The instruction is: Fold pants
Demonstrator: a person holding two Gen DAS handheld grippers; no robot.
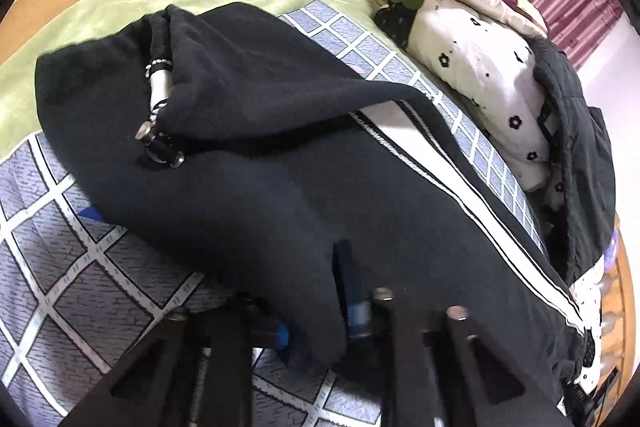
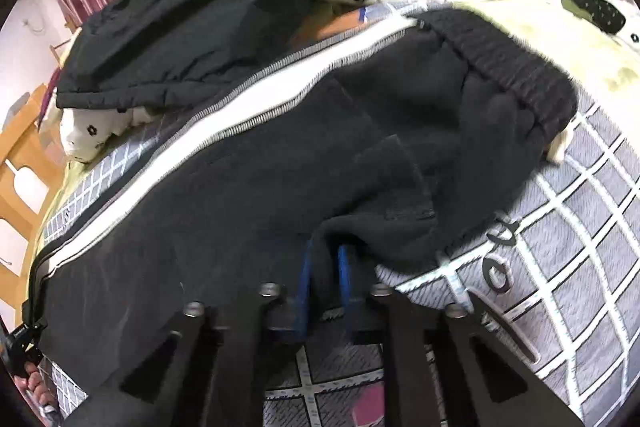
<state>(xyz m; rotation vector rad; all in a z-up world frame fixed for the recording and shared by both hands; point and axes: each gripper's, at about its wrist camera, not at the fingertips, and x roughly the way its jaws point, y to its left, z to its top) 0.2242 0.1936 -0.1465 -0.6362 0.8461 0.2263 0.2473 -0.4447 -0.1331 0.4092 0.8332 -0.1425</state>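
My left tool (image 1: pixel 320 311) and right tool (image 2: pixel 325 291), both nearly closed, each pinch the black pants (image 2: pixel 260 179) spread over the bed (image 2: pixel 560 227).

Matt fleecy cloth pants (image 1: pixel 280 163) on smooth woven checked sheet (image 1: pixel 60 267).

Dark jacket (image 2: pixel 192 27) (heaped) beside pants (image 2: pixel 248 163)

Left gripper (image 1: pixel 320 307) at bottom centre, pinching dark cloth (one finger buried). Right gripper (image 2: pixel 326 283) bottom centre, fingers clamped on fold.
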